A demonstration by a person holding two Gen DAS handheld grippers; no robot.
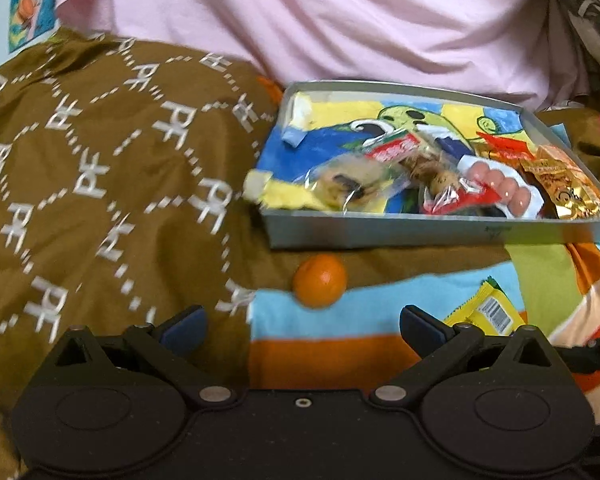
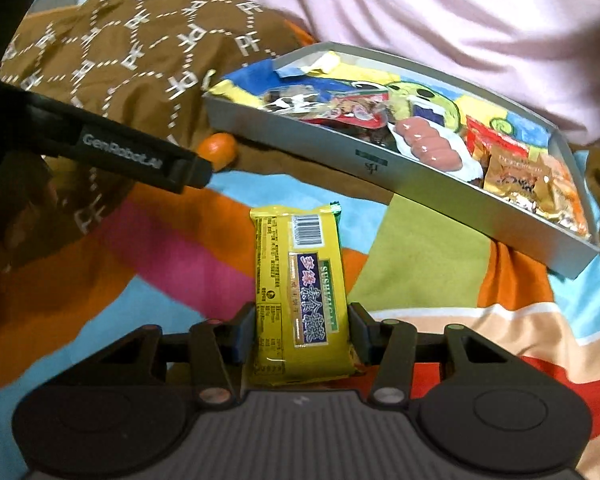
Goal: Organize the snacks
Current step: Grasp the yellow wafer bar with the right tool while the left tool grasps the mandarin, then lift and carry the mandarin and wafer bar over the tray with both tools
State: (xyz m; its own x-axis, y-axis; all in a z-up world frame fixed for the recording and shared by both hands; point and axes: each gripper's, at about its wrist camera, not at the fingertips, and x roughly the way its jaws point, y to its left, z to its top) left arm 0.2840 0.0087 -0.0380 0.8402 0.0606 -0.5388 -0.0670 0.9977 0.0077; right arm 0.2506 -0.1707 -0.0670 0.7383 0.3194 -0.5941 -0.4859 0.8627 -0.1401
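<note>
In my right gripper (image 2: 302,334) I hold the yellow snack packet (image 2: 300,292), the jaws narrowed onto its two long edges. Its long axis runs straight out along my fingers toward twelve o'clock, barcode end farthest from me. The grey box (image 2: 380,168) where the snacks are gathered lies from the packet's far end toward one to two o'clock, its near wall slanting down to the right across my right wrist view. The move ahead, as I judge it, is a carry up and right over that wall, so my right hand is the one placed for it.

My left gripper (image 1: 302,322) stands wide with nothing between its fingers. A small orange (image 1: 320,280) sits on the bedding (image 1: 340,360) just beyond it at twelve o'clock, close beside the box's near wall, and the box itself lies at one o'clock.

Counting: one box, one orange, one yellow packet in hand. Inside the box I make out about five wrapped snacks, including a pack of pink sausages (image 1: 500,188) and a gold packet (image 1: 568,188); the pile overlaps, so the count is rough.
</note>
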